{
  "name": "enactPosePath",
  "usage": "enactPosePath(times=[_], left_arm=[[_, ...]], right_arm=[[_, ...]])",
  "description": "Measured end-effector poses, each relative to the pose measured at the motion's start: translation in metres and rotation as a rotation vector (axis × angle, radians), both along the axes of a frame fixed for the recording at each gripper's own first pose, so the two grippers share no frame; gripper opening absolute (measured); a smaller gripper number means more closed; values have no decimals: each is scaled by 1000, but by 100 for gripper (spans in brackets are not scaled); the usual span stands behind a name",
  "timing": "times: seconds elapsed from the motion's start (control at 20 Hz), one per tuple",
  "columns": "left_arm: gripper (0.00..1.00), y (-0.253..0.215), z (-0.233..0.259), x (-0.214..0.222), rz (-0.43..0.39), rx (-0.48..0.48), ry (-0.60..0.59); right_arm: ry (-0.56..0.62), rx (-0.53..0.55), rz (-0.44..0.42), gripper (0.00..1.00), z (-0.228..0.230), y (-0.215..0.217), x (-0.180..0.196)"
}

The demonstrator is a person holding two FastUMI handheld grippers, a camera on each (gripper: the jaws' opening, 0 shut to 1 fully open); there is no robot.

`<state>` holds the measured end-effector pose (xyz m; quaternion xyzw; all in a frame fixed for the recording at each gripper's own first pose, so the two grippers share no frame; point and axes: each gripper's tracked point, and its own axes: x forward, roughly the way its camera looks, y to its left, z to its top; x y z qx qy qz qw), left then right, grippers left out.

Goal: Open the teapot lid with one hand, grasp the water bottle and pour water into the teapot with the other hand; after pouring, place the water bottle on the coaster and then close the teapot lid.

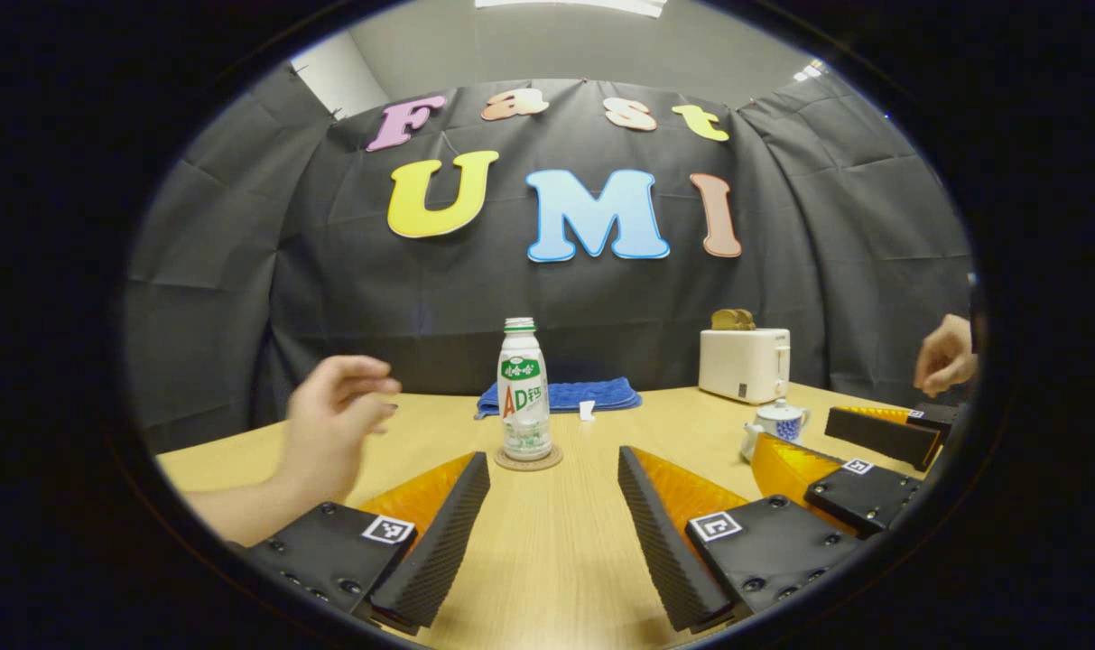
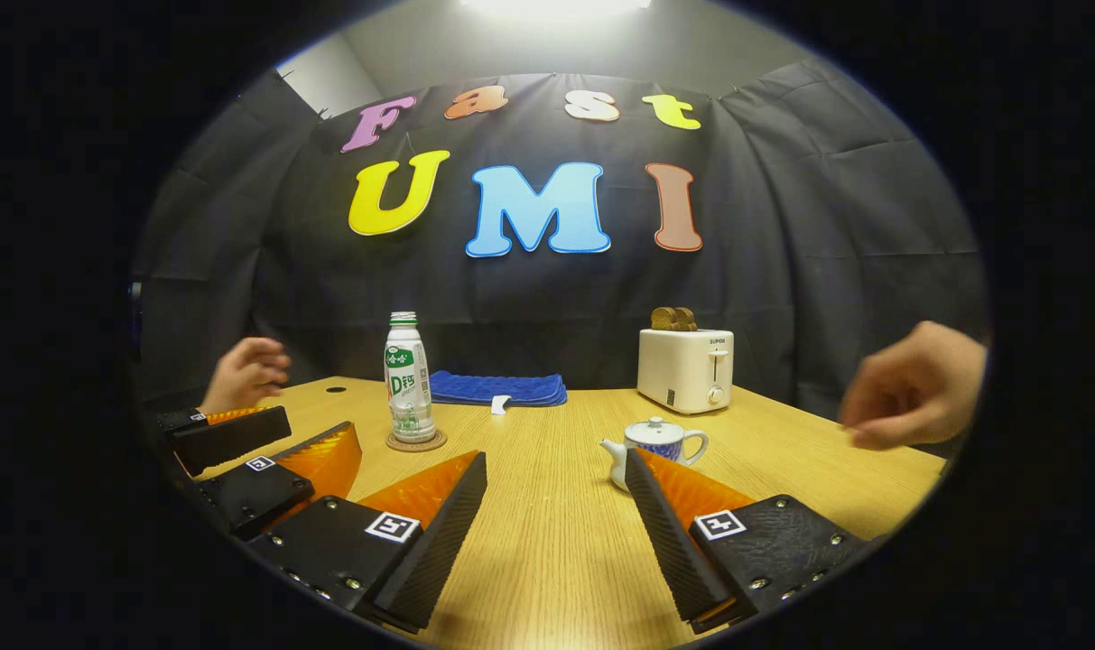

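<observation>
Here, teapot (image 1: 777,422) half hidden behind right gripper (image 1: 849,456), jaws apart.

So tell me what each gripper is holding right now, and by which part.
Nothing. The left gripper and right gripper both stand open, resting on the table, with both hands off them.

Each gripper, the left gripper (image 1: 554,487) and the right gripper (image 2: 556,492), has two wedge-shaped ribbed jaws on screwed plates bearing square black-and-white markers, and the person's hands (image 1: 330,429) and forearm are bare.
</observation>
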<state>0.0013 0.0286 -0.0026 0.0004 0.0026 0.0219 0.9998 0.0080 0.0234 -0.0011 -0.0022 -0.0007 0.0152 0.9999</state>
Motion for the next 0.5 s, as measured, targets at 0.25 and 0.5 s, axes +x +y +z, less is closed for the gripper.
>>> enactPosePath(times=[0.25,0.5], left_arm=[[99,0,0,0,1,0,3],[99,0,-1,0,1,-1,5]], right_arm=[[1,0,0,95,0,0,0],[1,0,1,95,1,0,-1]])
